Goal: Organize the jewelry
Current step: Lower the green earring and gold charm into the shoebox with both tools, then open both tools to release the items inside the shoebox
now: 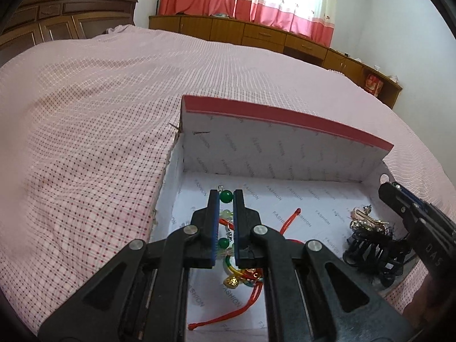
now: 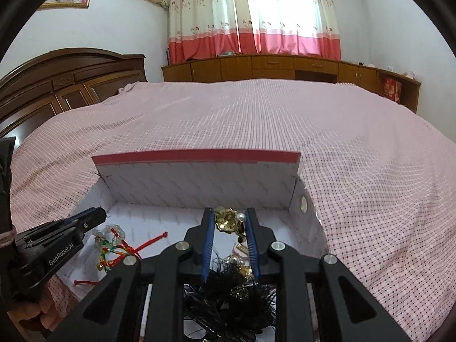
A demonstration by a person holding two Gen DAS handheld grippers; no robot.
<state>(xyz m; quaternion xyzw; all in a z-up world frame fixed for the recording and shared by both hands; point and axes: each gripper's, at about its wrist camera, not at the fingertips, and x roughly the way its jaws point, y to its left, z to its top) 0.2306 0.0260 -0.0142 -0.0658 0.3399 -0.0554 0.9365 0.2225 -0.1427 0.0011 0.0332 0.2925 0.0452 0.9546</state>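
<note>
1. Bedspread point(image 1: 85, 142), pink check, fills the far left; open box point(image 1: 285, 154) sits on it, lid propped up at the back, white lining printed FASHION.
2. Left gripper point(image 1: 226, 222) sits low inside the box's left half. Fingers point(image 1: 212, 213) stand a narrow gap apart, with the beaded bracelet point(image 1: 227, 196) (green and pale beads) between them. Cannot tell whether the pads actually pinch it or just straddle it.
3. Red cord point(image 1: 287, 222) and a knotted multicolour charm point(image 1: 242, 278) trail across the floor below and right of that gripper.
4. Right half of the box: black feathery hair clip point(image 2: 228, 290) with gold and pearl pieces point(image 2: 228, 219) heaped on it.
5. Right gripper point(image 2: 229, 245) hovers over that heap, fingers moderately apart, gold flower piece between the tips; contact not visible, so grip unclear.
6. Judgement: sorting step underway, beads left, clip and gold pieces right; both items are already in the box.
7. Next move likely needs a confirmed pinch or a clean release, then a straight lift so the cord doesn't snag.
</note>
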